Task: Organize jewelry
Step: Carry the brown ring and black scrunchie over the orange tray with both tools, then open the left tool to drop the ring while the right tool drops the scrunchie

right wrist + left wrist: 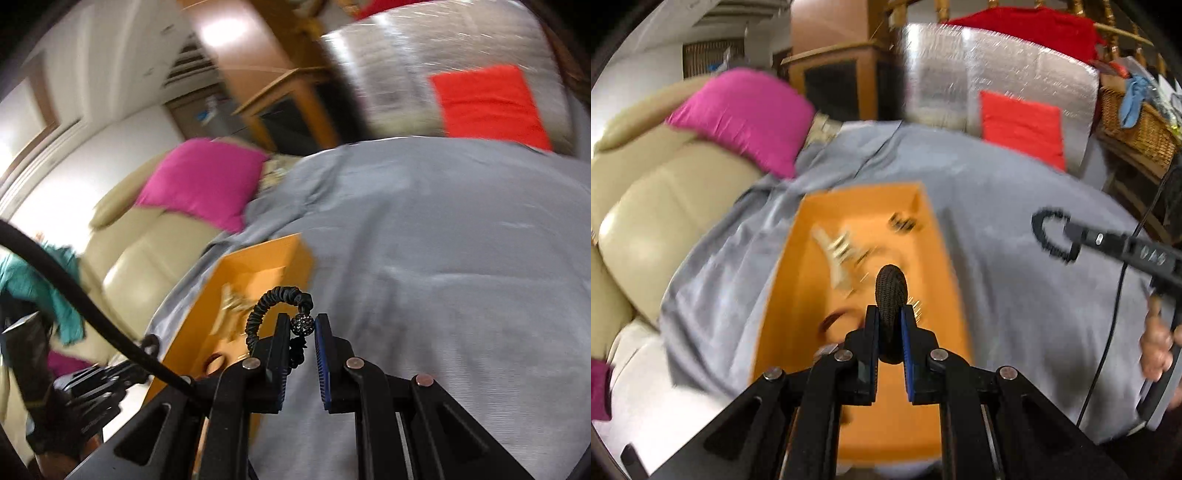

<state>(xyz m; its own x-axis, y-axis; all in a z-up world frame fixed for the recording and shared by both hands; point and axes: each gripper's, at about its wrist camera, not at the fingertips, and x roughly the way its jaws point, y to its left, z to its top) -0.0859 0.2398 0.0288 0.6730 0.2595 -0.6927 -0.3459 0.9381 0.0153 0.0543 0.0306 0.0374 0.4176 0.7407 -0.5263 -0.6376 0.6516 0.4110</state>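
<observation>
Box (857, 387) sits on blanket (1015, 295). Small jewelry bits (842, 251) lie in box. Sofa (646, 221) left of blanket. Pillow (746, 118) on sofa. Basket (1137, 125) far right.

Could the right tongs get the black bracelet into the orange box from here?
Probably yes: the right tongs grip the black bracelet above the grey cloth, and the open orange box sits just left, nothing between.

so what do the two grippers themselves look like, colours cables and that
Both are black plastic linkage grippers with silver rivets at the joints and blue ribbed pads on the inner finger faces. That build shows on the left gripper and the right gripper alike. A thin black cable hangs by the right unit, and a thicker black cable crosses its own view. A bare hand grips the right handle, no sleeve visible.
</observation>
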